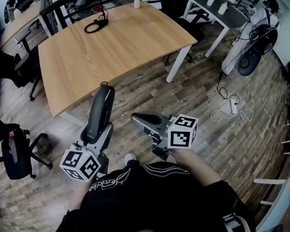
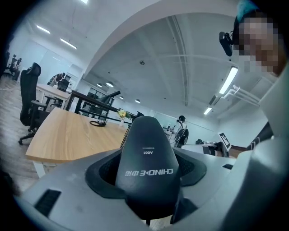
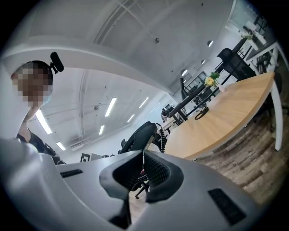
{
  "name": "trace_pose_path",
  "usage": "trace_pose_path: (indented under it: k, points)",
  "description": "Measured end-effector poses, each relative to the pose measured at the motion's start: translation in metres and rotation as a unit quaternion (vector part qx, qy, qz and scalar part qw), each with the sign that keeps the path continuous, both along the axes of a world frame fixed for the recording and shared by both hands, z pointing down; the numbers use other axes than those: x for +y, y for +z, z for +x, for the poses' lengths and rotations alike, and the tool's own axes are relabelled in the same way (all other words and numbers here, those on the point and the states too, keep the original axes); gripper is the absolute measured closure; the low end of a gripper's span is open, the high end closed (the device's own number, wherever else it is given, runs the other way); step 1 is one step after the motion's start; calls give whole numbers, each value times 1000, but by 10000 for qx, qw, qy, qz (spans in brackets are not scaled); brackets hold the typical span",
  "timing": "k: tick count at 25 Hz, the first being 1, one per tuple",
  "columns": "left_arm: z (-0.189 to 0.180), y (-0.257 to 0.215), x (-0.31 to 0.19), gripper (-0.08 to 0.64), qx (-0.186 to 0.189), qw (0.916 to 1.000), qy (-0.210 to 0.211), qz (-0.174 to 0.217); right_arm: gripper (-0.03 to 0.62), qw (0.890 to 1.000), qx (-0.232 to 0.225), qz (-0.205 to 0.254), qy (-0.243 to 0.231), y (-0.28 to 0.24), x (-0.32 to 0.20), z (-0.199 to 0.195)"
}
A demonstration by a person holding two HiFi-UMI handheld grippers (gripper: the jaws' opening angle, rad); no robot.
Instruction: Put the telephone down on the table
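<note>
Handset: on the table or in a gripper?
In a gripper: left gripper clamps the handset, held over the floor, short of the table.

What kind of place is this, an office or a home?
Probably an open-plan office: a big wooden table, a wheeled office chair, and long strip ceiling lights.

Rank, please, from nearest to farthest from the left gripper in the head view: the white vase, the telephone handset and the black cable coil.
1. The telephone handset, clamped in the left gripper.
2. The black cable coil, on the table's far left part.
3. The white vase, at the table's far edge.
</note>
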State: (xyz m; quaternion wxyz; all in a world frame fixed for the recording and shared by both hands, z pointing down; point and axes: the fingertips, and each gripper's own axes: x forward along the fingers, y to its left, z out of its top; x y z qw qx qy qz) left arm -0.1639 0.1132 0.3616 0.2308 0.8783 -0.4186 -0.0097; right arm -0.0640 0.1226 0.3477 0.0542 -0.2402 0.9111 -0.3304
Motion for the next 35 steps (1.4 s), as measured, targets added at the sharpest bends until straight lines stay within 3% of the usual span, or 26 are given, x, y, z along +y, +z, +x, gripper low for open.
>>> trace_pose_path:
  k: [8, 19, 26, 35]
  points:
    - [-34, -8, -52, 272, -26, 9999, 40, 100, 551, 9998, 146, 155, 50, -13, -50, -33]
    - [-26, -9, -105, 272, -173, 9996, 163, 151, 552, 9995, 34, 290, 100, -9, -101, -24]
    - [-13, -10, -182, 273, -345, 9992, -92, 184, 552, 9994, -130, 328, -55, -12, -184, -6]
    - [-2, 8, -302, 272, -429, 9974, -577, -52, 551, 9987, -94, 19, -498, 5, -315, 8]
